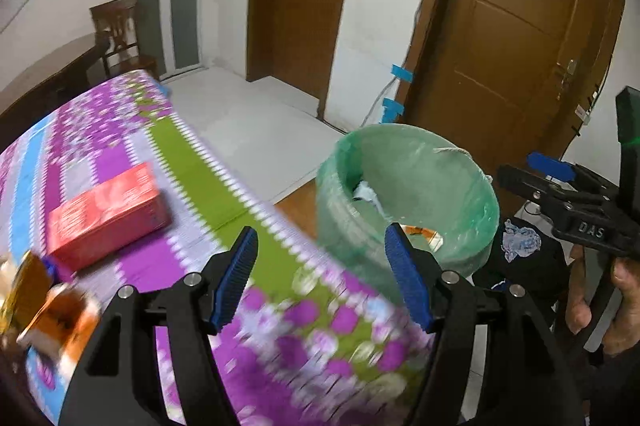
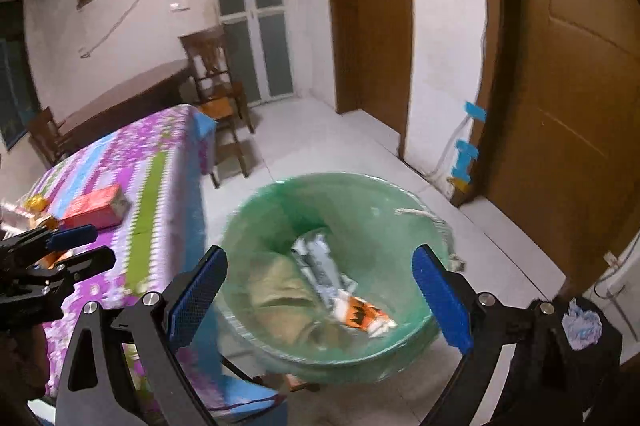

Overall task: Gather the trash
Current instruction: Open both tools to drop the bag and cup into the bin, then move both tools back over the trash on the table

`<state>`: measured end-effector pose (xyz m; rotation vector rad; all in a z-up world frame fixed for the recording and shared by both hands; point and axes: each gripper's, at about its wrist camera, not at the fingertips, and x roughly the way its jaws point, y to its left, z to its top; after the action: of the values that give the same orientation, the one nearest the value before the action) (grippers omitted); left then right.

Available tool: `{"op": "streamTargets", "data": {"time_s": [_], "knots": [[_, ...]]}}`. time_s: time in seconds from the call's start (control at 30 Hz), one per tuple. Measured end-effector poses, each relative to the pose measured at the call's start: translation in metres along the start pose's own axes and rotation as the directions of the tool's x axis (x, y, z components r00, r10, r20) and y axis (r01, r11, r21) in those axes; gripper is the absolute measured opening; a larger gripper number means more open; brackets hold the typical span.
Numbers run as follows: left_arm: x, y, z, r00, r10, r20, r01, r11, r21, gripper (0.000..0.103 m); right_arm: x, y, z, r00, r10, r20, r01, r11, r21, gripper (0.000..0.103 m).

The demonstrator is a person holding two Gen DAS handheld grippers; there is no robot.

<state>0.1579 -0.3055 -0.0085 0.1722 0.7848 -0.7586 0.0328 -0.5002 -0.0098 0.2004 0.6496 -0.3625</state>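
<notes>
L gripper [image 1: 322, 278] & R gripper [image 2: 320, 300]: jaws apart, empty.

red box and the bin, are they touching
Apart. The left wrist view shows the red box lying on the tablecloth, with a wide band of patterned cloth between it and the green-lined bin, which stands past the table's edge.

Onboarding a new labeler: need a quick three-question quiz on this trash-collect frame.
1. True or false: the green-lined bin is empty.
2. What is between the right gripper fingers? A) nothing B) the red box C) a wrapper
3. Where does the red box lie?

Key
1. False: wrappers lie inside.
2. A: open, over the bin.
3. Flat on the floral tablecloth, beyond the open left gripper.
</notes>
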Motion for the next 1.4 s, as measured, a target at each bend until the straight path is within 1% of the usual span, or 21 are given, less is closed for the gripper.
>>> {"op": "streamTargets", "data": {"time_s": [0.1,0.2,0.3,0.4,0.43,0.5,0.53,0.63,0.73,0.77,0.87,0.97,1.0,1.03,1.13,1.2,1.23,1.3,1.33,1.37,1.4], "knots": [[-0.023,0.022,-0.014,1.000,0.016,0.013,-0.015,0.999,-0.028,0.063,-0.013,0.027,-0.006,0.999,0.047,0.023,-0.046,0.999,-0.024,0.094],[-0.043,0.040,-0.024,0.999,0.037,0.021,-0.036,0.998,-0.042,0.063,-0.022,0.058,-0.013,0.993,0.112,0.027,-0.111,0.993,-0.051,0.094],[-0.066,0.062,-0.034,0.996,0.075,0.038,-0.074,0.997,-0.039,0.063,-0.030,0.091,-0.017,0.984,0.175,0.023,-0.172,0.981,-0.090,0.094],[-0.092,0.088,-0.047,0.990,0.131,0.045,-0.130,0.991,-0.018,0.064,-0.036,0.126,-0.020,0.974,0.227,0.012,-0.223,0.964,-0.147,0.094],[-0.102,0.101,-0.054,0.986,0.163,0.042,-0.163,0.987,-0.001,0.066,-0.037,0.134,-0.021,0.971,0.237,0.008,-0.233,0.959,-0.158,0.094],[-0.118,0.123,-0.062,0.976,0.216,0.030,-0.217,0.976,0.022,0.067,-0.038,0.149,-0.025,0.966,0.259,-0.006,-0.256,0.949,-0.183,0.094],[-0.131,0.141,-0.068,0.969,0.248,0.012,-0.249,0.968,0.042,0.067,-0.038,0.155,-0.026,0.964,0.265,-0.013,-0.262,0.946,-0.192,0.094],[-0.159,0.182,-0.077,0.949,0.316,-0.019,-0.314,0.948,0.054,0.069,-0.032,0.174,-0.030,0.959,0.282,-0.040,-0.284,0.937,-0.206,0.094],[-0.188,0.223,-0.080,0.929,0.368,-0.032,-0.366,0.929,0.048,0.072,-0.026,0.193,-0.036,0.949,0.306,-0.069,-0.314,0.925,-0.213,0.094],[-0.194,0.235,-0.079,0.928,0.371,-0.040,-0.368,0.928,0.058,0.075,-0.023,0.196,-0.038,0.946,0.314,-0.076,-0.323,0.922,-0.215,0.094],[-0.189,0.250,-0.081,0.925,0.367,-0.094,-0.358,0.928,0.103,0.075,-0.016,0.219,-0.042,0.933,0.345,-0.101,-0.359,0.904,-0.230,0.094],[-0.164,0.256,-0.086,0.912,0.369,-0.179,-0.338,0.923,0.182,0.075,-0.010,0.240,-0.043,0.923,0.366,-0.118,-0.384,0.890,-0.245,0.094],[-0.161,0.259,-0.088,0.910,0.369,-0.189,-0.335,0.922,0.193,0.075,-0.009,0.246,-0.043,0.920,0.371,-0.121,-0.390,0.887,-0.248,0.094],[-0.154,0.262,-0.087,0.908,0.367,-0.203,-0.330,0.924,0.195,0.075,-0.006,0.251,-0.042,0.920,0.372,-0.123,-0.392,0.886,-0.249,0.094],[-0.145,0.267,-0.085,0.912,0.343,-0.227,-0.303,0.933,0.192,0.075,-0.003,0.258,-0.040,0.919,0.374,-0.128,-0.395,0.885,-0.248,0.094],[-0.137,0.274,-0.083,0.902,0.346,-0.258,-0.303,0.934,0.190,0.075,0.000,0.261,-0.038,0.917,0.377,-0.129,-0.397,0.886,-0.240,0.094],[-0.135,0.278,-0.083,0.899,0.346,-0.268,-0.305,0.935,0.183,0.072,0.001,0.262,-0.037,0.916,0.380,-0.130,-0.401,0.886,-0.234,0.094],[-0.133,0.289,-0.082,0.899,0.329,-0.289,-0.301,0.943,0.139,0.060,0.004,0.263,-0.035,0.915,0.383,-0.130,-0.404,0.887,-0.226,0.094],[-0.133,0.297,-0.082,0.896,0.328,-0.299,-0.310,0.945,0.109,0.051,0.005,0.263,-0.035,0.915,0.382,-0.131,-0.403,0.888,-0.224,0.094],[-0.134,0.306,-0.082,0.896,0.325,-0.302,-0.318,0.945,0.075,0.044,0.007,0.264,-0.035,0.915,0.382,-0.132,-0.403,0.888,-0.223,0.094],[-0.137,0.313,-0.082,0.900,0.318,-0.299,-0.320,0.946,0.045,0.041,0.009,0.265,-0.035,0.914,0.383,-0.135,-0.405,0.888,-0.218,0.094]]}}
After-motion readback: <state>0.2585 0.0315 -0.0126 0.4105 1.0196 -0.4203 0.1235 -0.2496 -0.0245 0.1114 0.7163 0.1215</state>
